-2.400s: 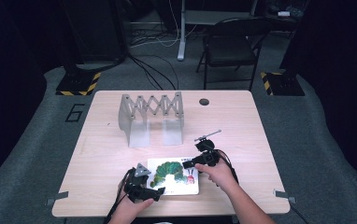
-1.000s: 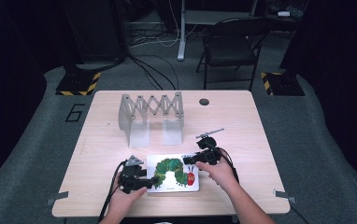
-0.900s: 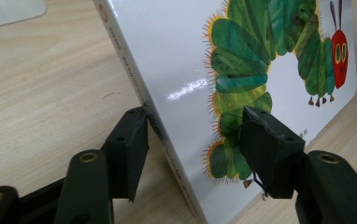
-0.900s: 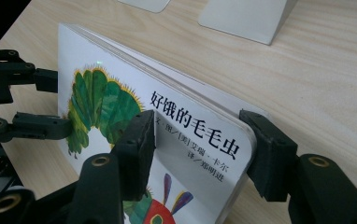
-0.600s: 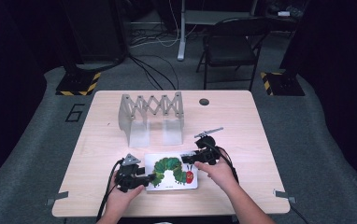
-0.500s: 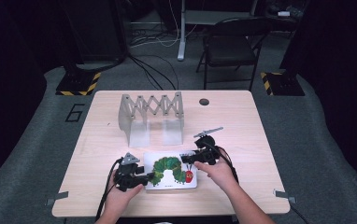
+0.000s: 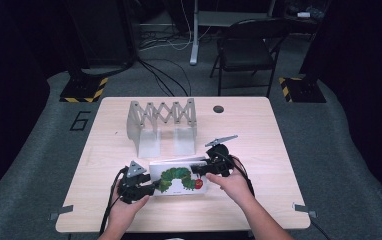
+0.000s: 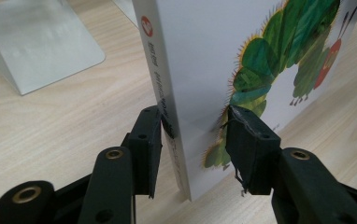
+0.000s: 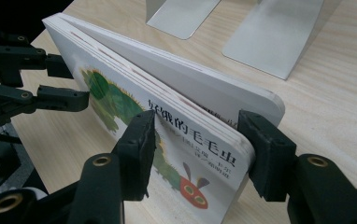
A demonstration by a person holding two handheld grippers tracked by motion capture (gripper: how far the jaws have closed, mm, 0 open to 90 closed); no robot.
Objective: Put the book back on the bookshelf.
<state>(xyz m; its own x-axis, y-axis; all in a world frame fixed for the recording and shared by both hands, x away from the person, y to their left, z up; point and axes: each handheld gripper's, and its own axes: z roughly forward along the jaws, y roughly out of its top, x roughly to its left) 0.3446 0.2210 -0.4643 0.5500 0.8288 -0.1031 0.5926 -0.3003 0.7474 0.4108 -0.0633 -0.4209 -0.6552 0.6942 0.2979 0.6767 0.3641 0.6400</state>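
Dark flooring and a folding chair (image 7: 246,47) lie behind the pale wooden counter (image 7: 279,150), near whose front edge a picture book (image 7: 179,176) with a green caterpillar on its cover is being tipped up onto its edge. One end is pinched by the right gripper (image 9: 197,156), whose fingers (image 9: 137,149) are shut across the cover and pages. At the spine end, the left gripper (image 8: 193,140) has just been closing; its fingers (image 8: 251,144) now press on the cover and back. Behind the book, the accordion-style metal book rack (image 7: 161,125) stands with its slots facing forward. The step is judged best done by keeping both grips level, so that the pages are not fanned, and by lifting evenly toward a slot.
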